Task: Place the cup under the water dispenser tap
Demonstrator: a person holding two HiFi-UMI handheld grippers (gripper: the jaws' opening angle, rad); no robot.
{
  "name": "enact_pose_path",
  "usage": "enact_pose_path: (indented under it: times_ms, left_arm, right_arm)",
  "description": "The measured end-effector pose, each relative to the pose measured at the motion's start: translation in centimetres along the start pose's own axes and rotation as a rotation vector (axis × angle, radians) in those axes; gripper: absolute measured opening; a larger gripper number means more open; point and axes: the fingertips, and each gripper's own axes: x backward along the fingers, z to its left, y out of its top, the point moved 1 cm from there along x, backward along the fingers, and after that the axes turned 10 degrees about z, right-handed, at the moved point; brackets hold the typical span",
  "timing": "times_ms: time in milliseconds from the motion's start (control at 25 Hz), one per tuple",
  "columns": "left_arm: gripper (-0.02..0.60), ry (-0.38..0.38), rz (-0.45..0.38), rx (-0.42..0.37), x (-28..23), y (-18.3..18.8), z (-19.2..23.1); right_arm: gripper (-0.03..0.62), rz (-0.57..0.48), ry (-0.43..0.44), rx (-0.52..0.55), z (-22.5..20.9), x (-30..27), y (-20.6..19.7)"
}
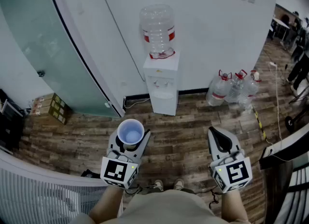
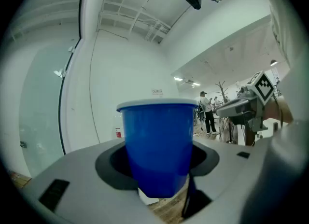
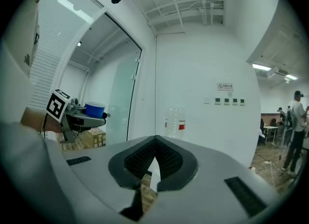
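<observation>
A blue cup (image 1: 130,133) with a white rim stands upright between the jaws of my left gripper (image 1: 129,142), which is shut on it. In the left gripper view the blue cup (image 2: 158,146) fills the middle, held in the dark round pads. The white water dispenser (image 1: 161,84) with a clear bottle (image 1: 157,31) on top stands against the far wall, well ahead of both grippers. My right gripper (image 1: 218,135) is shut and holds nothing; in the right gripper view its jaws meet, with the dispenser's bottle (image 3: 175,120) beyond. The left gripper (image 3: 79,114) with the cup shows at that view's left.
Several empty water bottles (image 1: 235,89) stand on the wooden floor right of the dispenser. A glass door (image 1: 48,49) is at the left, with boxes (image 1: 52,107) at its foot. A cable (image 1: 278,107) runs along the floor at the right. People stand far off at the right.
</observation>
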Motion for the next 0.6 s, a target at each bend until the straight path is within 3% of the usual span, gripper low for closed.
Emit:
enact_pose_path:
  times_ms: [200,600]
  left_arm:
    - [0.256,-0.03,-0.018,0.003,-0.6,0.9,-1.0]
    - [0.256,-0.024,0.012,-0.015,-2.6,0.6,-3.7]
  right_arm:
    - [0.006,-0.042,-0.013,-0.062,-1.6,0.4,-0.1]
    - [0.006,-0.018,0.007,-0.065,-4.1,0.6,-2.2]
